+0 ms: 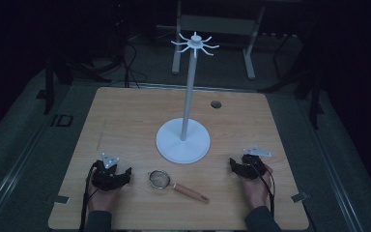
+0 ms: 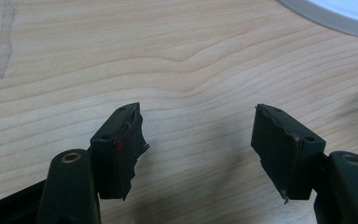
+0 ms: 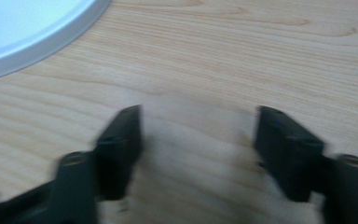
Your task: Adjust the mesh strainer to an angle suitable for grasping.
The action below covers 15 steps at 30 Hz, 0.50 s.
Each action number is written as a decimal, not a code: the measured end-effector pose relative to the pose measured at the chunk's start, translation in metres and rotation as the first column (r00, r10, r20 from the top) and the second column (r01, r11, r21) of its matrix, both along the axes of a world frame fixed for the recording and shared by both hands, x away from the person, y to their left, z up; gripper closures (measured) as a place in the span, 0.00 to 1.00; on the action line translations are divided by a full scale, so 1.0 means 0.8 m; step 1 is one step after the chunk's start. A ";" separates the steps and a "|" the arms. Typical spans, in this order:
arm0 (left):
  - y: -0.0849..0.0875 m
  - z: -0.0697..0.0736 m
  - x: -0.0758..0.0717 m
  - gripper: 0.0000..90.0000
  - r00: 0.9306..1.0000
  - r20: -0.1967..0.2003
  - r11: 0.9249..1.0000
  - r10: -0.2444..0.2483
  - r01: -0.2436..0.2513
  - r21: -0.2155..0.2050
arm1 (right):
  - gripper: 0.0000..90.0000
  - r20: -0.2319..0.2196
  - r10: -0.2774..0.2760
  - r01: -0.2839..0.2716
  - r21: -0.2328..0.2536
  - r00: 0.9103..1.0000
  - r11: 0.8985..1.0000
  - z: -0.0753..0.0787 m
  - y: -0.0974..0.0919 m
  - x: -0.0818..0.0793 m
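On the one table [image 1: 125, 116] stand one white hook stand [image 1: 183, 140], one strainer [image 1: 160, 179] and two tools.

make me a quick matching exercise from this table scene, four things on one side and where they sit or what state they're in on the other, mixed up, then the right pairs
Things:
1. white stand
2. strainer
3. left hand-held gripper
4. small dark hole

Places or states:
A. lying near the front edge, wooden handle pointing right
B. in the tabletop, far right of the pole
C. upright at the table's middle, hooks on top
D. jaws open over bare wood, holding nothing

Pairs: 1-C, 2-A, 3-D, 4-B
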<state>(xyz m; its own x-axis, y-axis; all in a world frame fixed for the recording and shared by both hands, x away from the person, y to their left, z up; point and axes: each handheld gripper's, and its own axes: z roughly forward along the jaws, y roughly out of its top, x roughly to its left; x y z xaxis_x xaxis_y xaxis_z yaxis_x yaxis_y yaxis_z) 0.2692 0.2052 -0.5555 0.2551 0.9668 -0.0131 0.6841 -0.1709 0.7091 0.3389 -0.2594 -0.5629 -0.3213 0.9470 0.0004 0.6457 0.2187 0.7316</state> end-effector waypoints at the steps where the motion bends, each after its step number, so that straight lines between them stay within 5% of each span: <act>1: -0.001 0.001 0.000 0.38 1.000 0.003 1.000 -0.006 0.006 0.002 | 0.53 0.000 0.002 -0.002 0.004 1.000 1.000 0.001 0.001 -0.002; 9: -0.001 0.008 -0.006 0.42 0.999 0.035 0.999 -0.036 0.036 -0.015 | 0.59 -0.037 0.091 -0.089 0.052 0.995 0.995 0.007 0.011 -0.014; 15: -0.003 0.016 -0.009 0.45 0.997 0.041 0.997 -0.061 0.063 -0.053 | 0.66 -0.011 0.135 -0.135 0.056 0.991 0.989 0.021 0.009 -0.029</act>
<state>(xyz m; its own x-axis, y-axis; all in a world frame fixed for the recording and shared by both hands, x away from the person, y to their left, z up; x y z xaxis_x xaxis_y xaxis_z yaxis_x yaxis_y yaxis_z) 0.2621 0.2031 -0.5430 0.3159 0.9472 -0.0541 0.6449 -0.1726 0.7446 0.3160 -0.2526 -0.5458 -0.4458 0.8933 0.0573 0.6236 0.2640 0.7358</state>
